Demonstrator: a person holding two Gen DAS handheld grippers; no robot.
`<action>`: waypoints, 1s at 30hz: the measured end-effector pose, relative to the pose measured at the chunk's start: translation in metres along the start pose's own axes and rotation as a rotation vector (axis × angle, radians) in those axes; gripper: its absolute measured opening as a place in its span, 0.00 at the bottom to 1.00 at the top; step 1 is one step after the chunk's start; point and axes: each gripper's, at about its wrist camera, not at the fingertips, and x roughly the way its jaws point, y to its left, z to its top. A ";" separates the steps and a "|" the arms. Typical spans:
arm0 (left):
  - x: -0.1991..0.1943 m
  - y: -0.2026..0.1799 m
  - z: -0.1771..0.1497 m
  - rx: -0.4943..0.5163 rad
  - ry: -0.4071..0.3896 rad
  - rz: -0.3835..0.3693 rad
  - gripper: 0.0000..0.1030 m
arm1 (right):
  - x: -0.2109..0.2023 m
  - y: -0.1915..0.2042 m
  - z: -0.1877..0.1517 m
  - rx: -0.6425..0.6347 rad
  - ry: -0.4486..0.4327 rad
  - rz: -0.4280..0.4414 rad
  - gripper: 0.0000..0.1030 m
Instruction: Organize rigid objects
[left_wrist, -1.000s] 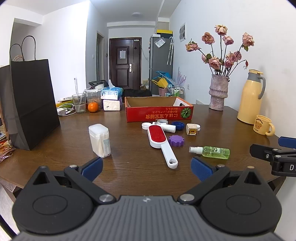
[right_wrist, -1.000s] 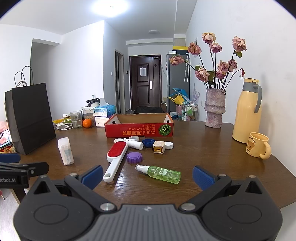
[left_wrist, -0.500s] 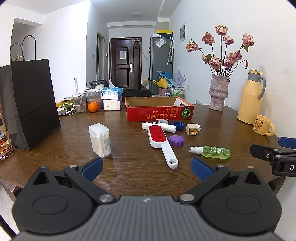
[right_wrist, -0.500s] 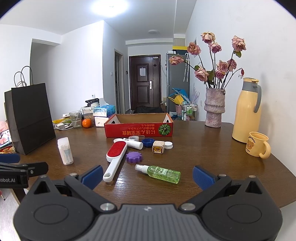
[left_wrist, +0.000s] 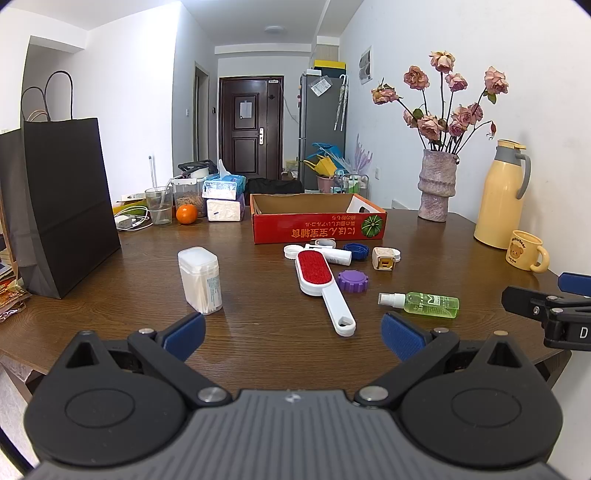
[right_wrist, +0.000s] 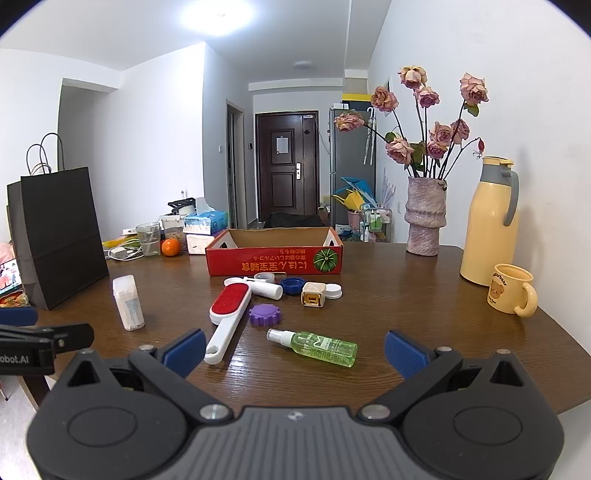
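A red cardboard tray (left_wrist: 317, 229) (right_wrist: 275, 260) sits open at mid-table. In front of it lie a red-and-white lint brush (left_wrist: 321, 284) (right_wrist: 229, 314), a purple cap (left_wrist: 353, 280) (right_wrist: 265, 314), a green spray bottle (left_wrist: 421, 304) (right_wrist: 314, 347), a blue cap (left_wrist: 355, 251), a white tube (left_wrist: 338, 256), a small beige cube (left_wrist: 385, 258) (right_wrist: 313, 293) and a cotton-swab box (left_wrist: 200, 280) (right_wrist: 127, 302). My left gripper (left_wrist: 291, 334) and right gripper (right_wrist: 293, 349) are both open and empty, held over the table's near edge.
A black paper bag (left_wrist: 62, 206) stands at the left. A vase of dried roses (left_wrist: 437, 184), a yellow thermos (left_wrist: 498, 195) and a bear mug (left_wrist: 526, 251) stand at the right. An orange (left_wrist: 186, 214), a glass and tissue packs sit at the back left.
The right wrist view has shifted very slightly; nothing on the table has moved and both grippers stay open.
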 end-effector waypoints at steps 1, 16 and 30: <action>0.000 0.000 0.000 0.000 0.000 0.000 1.00 | 0.000 0.000 0.000 -0.001 -0.001 -0.001 1.00; 0.000 0.001 0.000 -0.004 -0.002 0.002 1.00 | -0.002 -0.002 0.000 -0.001 -0.002 -0.003 1.00; 0.000 0.001 0.001 -0.003 -0.002 0.001 1.00 | -0.002 -0.002 0.000 -0.002 -0.002 -0.003 1.00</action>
